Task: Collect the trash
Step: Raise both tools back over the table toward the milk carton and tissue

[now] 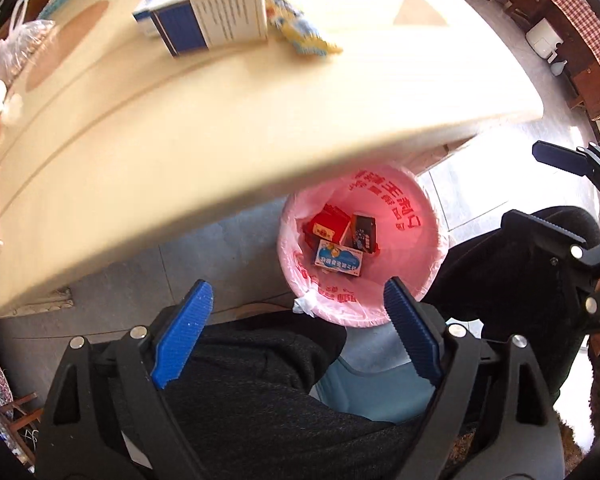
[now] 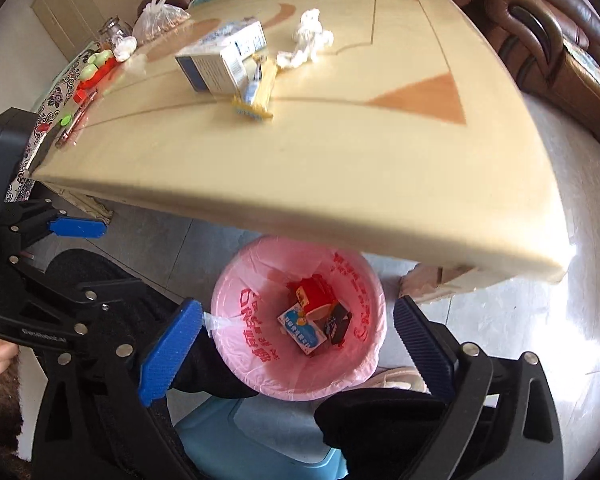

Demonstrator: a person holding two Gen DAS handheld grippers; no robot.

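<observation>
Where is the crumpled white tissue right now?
In the right wrist view the tissue lies on the far part of the table, just right of the white-and-blue box and behind the yellow wrapper.

Pink bin liner (image 2: 256,344) with red print, cream table (image 2: 340,152) with tan triangle, blue-and-white box (image 2: 216,64).

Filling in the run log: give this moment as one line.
left gripper: open, empty | right gripper: open, empty | bin: holds small boxes | table: white-blue box, wrapper, tissue
</observation>
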